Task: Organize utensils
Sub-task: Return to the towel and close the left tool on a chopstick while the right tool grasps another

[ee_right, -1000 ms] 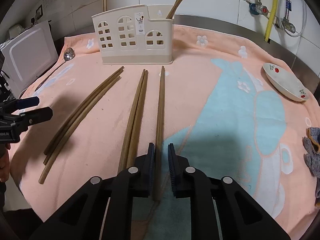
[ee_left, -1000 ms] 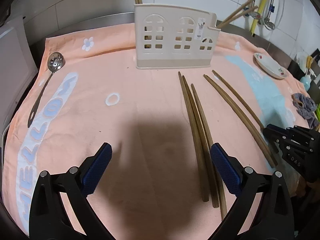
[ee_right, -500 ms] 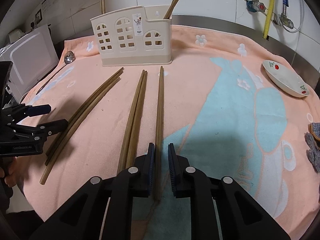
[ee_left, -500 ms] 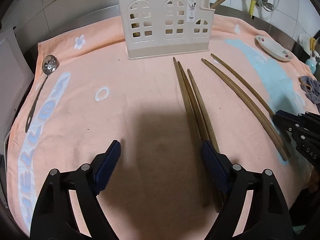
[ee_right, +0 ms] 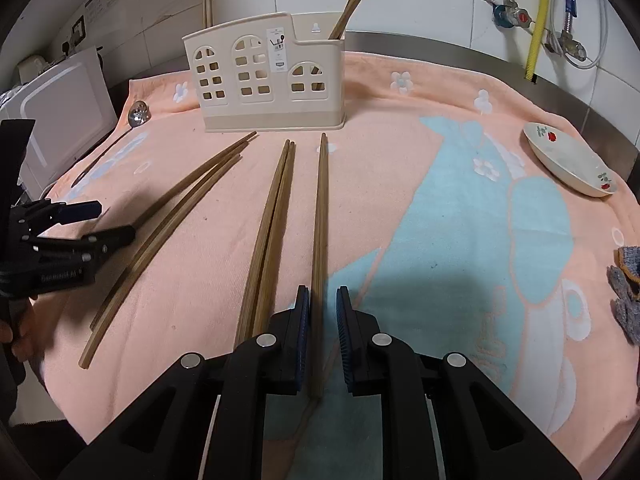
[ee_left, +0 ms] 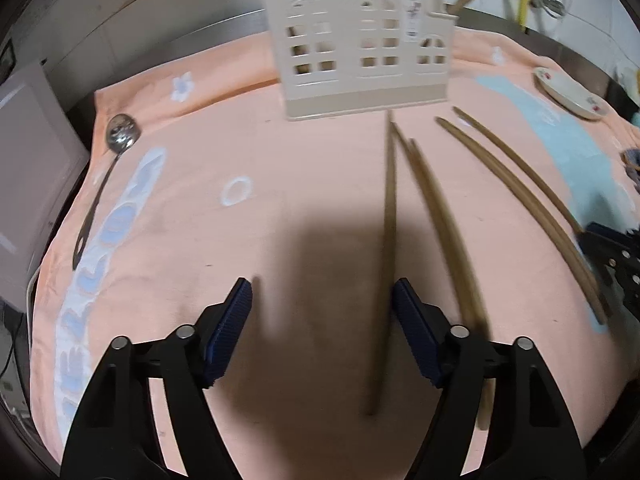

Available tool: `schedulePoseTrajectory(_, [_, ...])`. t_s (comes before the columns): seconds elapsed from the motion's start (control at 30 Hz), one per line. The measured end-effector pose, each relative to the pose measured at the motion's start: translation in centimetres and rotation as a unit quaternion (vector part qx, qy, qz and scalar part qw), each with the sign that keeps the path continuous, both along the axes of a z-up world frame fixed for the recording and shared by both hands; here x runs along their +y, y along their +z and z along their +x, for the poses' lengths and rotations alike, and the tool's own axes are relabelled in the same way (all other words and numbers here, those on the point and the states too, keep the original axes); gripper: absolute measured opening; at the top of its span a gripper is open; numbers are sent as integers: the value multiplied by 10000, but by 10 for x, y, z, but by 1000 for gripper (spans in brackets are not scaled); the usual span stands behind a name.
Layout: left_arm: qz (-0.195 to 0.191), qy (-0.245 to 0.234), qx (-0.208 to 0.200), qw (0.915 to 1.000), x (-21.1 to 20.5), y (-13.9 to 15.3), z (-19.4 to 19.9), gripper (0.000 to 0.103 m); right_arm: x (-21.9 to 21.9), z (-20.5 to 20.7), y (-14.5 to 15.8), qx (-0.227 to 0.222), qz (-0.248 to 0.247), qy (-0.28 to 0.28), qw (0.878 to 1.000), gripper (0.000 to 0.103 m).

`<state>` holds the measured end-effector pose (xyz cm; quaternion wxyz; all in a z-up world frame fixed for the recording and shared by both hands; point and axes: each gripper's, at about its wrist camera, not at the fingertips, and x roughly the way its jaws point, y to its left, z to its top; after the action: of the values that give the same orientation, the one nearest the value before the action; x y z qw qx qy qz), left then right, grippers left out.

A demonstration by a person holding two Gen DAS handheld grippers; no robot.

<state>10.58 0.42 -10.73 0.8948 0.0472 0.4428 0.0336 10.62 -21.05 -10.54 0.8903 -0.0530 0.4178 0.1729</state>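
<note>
**Two hand-held grippers down among the loose chopsticks**

In the right wrist view, the right hand-held gripper (ee_right: pixel 322 336) sits at the bottom centre of the frame, its blue pads nearly together with a single chopstick (ee_right: pixel 320 240) running up between them; whether both pads press on the stick cannot be told, since a slim gap shows on its right side. Just left of it lies a chopstick pair (ee_right: pixel 272 232), side by side and touching. Farther left, a group of three chopsticks (ee_right: pixel 168 224) slants toward the lower left of the frame.

In the left wrist view, the left hand-held gripper (ee_left: pixel 322 328) is at the bottom centre, its jaws closing. One blurred chopstick (ee_left: pixel 386 264) lies between the pads, close against the right-hand one; the left pad is still clear of it.

The cream utensil holder (ee_right: pixel 264 80) stands at the upper centre of the frame, with chopsticks already upright in its right and left ends. A slotted spoon (ee_left: pixel 106 180) lies along the left side of the towel (ee_right: pixel 400 168), well apart from both grippers. A small dish (ee_right: pixel 568 160) rests at the right edge. The stretch of towel on the bench between the chopstick tips and the holder is narrow; the blue patch to the right is open.
</note>
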Motion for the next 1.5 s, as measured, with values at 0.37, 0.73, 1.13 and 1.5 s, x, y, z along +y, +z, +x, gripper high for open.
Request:
schedulePoseTrajectory(0.37, [-537,-321,-167,9979,-1,-1,-5,25,0,0,0,-42,-59,-12,10000,14])
schedulePoseTrajectory(0.73, [-658,-605,-137,9959,-2,-3,-2,22,3,-1,-1,-130,-158,-41,9998,7])
schedulePoseTrajectory(1.13, [-693,-683,-145,9951,-3,-2,-1,12,4,-7,14,-286,-99,-27,9995,7])
schedulePoseTrajectory(1.5, [-542,-902,57,9944,-7,-1,1,12,6,-8,17,-329,-73,-15,9994,7])
